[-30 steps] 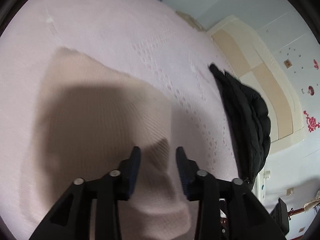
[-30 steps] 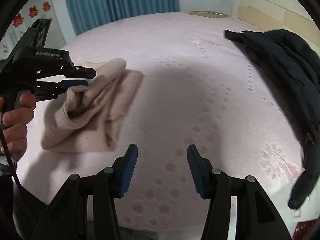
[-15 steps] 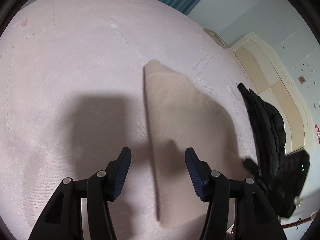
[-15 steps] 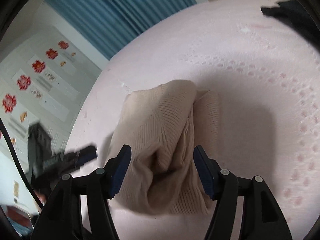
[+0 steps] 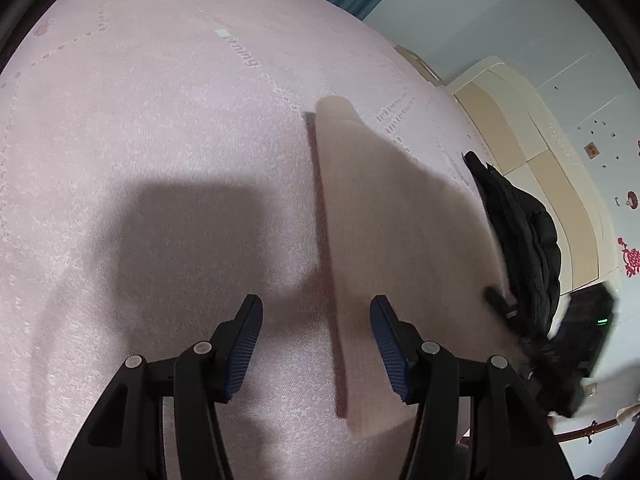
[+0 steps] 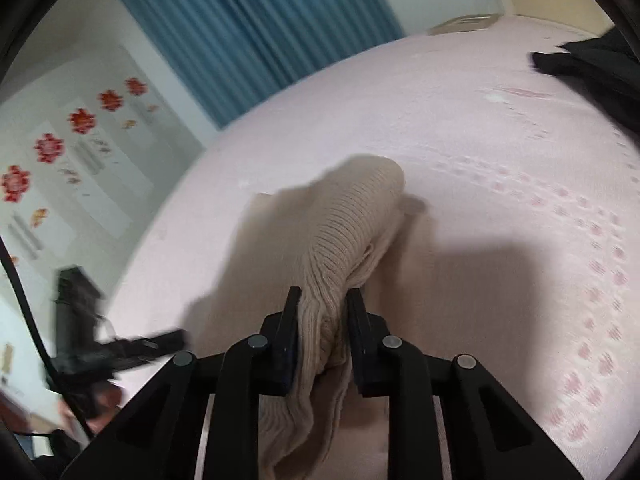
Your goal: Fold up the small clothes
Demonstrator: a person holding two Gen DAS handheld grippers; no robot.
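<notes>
A beige ribbed knit garment [image 5: 400, 248] lies folded on the pink bed [image 5: 160, 140], to the right of centre in the left wrist view. My left gripper [image 5: 316, 320] is open and empty, hovering over the garment's left edge. In the right wrist view my right gripper [image 6: 323, 304] is shut on a bunched fold of the same garment [image 6: 352, 216], which rises between the fingers. The left gripper also shows blurred at the lower left of the right wrist view [image 6: 120, 344].
A black padded jacket [image 5: 524, 232] lies on the bed's right side near the cream headboard [image 5: 540, 168]. It also shows in the right wrist view [image 6: 592, 68]. Blue curtains [image 6: 256, 28] hang behind the bed. A wall with red flower stickers [image 6: 48, 148] stands on the left.
My right gripper has moved onto the garment and closed on a fold of it. My left gripper let go, opened wider and drew back to the left.
</notes>
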